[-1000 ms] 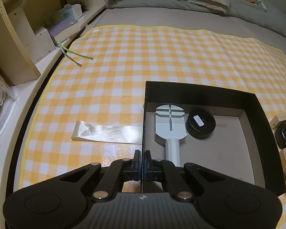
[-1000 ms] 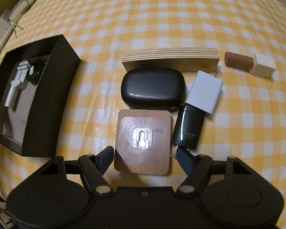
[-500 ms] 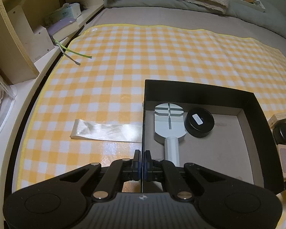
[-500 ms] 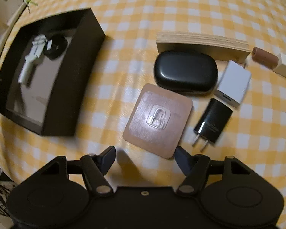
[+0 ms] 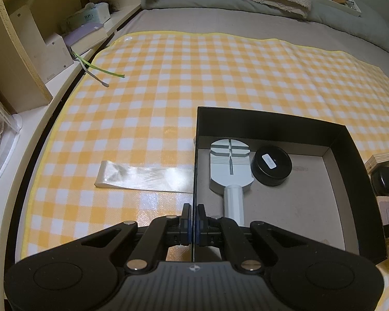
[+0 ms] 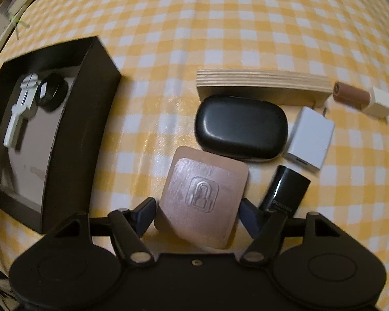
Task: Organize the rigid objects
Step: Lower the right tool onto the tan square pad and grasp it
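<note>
A yellow checked cloth [image 5: 220, 77] covers the bed. The copper-coloured square tile [image 6: 202, 197] lies between the right gripper [image 6: 197, 210]'s spread fingers, untouched. The left gripper [image 5: 193, 223] pinches the black box [image 5: 272, 121]'s near wall.

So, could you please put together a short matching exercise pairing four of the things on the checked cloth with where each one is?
Things:
1. round black tin
2. copper-coloured square plate
3. white charger
4. plywood block

Places:
A. between the right gripper's open jaws
B. inside the black box
C. behind the black oval case
D. right of the black oval case

Pairs: 1-B, 2-A, 3-D, 4-C
</note>
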Demonstrator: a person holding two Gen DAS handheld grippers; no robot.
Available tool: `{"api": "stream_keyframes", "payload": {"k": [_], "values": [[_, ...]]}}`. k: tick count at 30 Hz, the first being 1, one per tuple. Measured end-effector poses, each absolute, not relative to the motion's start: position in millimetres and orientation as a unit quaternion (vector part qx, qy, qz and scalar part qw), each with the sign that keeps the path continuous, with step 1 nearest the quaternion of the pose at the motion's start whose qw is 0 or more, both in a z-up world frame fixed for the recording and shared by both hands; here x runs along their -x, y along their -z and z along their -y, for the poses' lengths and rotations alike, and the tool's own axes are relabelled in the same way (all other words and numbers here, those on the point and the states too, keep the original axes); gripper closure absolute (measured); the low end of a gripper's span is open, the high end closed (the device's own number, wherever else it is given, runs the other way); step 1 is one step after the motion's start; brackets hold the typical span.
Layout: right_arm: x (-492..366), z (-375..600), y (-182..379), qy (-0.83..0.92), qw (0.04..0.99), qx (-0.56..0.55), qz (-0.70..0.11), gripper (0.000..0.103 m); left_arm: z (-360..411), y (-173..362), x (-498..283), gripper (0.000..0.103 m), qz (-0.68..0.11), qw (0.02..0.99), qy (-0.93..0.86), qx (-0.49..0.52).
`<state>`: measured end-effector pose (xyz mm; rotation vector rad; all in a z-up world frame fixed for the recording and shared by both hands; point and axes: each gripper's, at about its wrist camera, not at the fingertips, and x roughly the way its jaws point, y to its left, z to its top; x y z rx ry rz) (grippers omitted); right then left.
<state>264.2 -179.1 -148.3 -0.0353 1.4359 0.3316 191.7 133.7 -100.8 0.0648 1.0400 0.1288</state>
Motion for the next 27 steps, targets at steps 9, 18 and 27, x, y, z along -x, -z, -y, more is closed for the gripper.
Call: {"api": "stream_keyframes", "payload": {"k": [9,18,27], "values": [[-249.5,185.1,114.4,-0.199,0.755,-0.017,-0.624,0.035,-130.9,103.9,-189.8,0.100,-0.497,0.865,-0.062,-0.030],[-257.3,178.6,74.8,-0.203,0.784,-0.045,-0.584,0.080,-128.2,103.9,-190.2,0.100,-0.495,0.866,-0.062,-0.028],[-256.7,165.3,93.6,-0.199,0.774,0.018,-0.601,0.036,-131.5,102.9,-191.2,0.100,-0.499,0.864,-0.062,-0.026]]}}
